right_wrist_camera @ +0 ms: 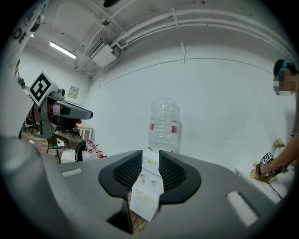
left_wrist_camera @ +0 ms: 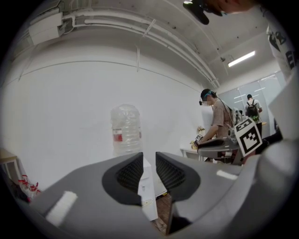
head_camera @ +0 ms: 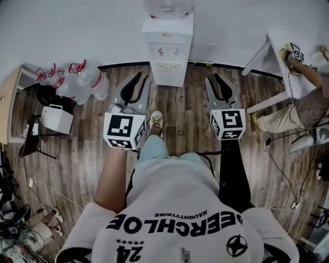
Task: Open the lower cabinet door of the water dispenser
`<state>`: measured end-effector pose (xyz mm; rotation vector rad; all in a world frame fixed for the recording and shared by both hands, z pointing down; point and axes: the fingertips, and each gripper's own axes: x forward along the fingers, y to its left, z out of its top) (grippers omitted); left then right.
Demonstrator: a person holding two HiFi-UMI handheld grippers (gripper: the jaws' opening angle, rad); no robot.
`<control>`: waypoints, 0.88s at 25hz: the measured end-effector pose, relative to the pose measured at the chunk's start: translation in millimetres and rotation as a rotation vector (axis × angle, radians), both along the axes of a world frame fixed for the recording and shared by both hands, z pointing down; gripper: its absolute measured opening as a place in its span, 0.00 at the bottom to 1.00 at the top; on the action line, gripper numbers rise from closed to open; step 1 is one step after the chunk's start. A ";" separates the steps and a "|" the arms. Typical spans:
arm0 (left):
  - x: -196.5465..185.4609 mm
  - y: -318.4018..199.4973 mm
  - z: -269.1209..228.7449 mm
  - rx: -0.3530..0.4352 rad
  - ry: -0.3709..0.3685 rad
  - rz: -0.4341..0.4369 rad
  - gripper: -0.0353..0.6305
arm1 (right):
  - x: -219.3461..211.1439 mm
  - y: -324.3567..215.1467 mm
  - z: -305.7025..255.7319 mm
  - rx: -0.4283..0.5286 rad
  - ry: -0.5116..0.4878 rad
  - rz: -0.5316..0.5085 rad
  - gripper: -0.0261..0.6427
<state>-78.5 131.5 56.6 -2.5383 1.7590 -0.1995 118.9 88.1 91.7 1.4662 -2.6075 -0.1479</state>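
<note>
Dispenser (head_camera: 167,49) is being viewed standing against the wall, ahead of the person, with the bottle (head_camera: 165,6) on top. Both grippers are being held level and aimed at it, well apart from it.

Left gripper (head_camera: 141,78): jaws are being kept a narrow gap apart with nothing between them. Only the distant dispenser is being seen through the gap.

Right gripper (head_camera: 214,78): same state, jaws slightly parted and empty, dispenser framed in the gap.

No contact is being made with the cabinet. The lower door's face is mostly being hidden by the steep view and by the jaws. No swung-out panel is being seen, so it is being judged shut.

Progress: nothing done yet. Remaining: approach, reaching the door's edge or handle, pulling it open.
</note>
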 end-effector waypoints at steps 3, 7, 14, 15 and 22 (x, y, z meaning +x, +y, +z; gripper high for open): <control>0.4 -15.5 4.9 0.004 0.011 0.014 0.18 | 0.5 -14.3 2.9 0.009 0.010 0.028 0.17; -7.2 -44.5 15.6 -0.005 0.030 0.028 0.18 | -0.6 -40.2 7.6 0.016 0.025 0.078 0.18; -26.1 -106.1 21.0 -0.029 0.044 0.047 0.18 | -10.4 -102.2 11.8 -0.045 -0.065 0.132 0.17; -28.9 -115.4 20.9 -0.035 0.044 0.052 0.18 | -14.2 -111.1 11.7 -0.051 -0.064 0.134 0.17; -47.1 -183.6 21.3 -0.067 0.046 0.096 0.18 | -44.0 -169.1 14.0 -0.080 -0.041 0.147 0.17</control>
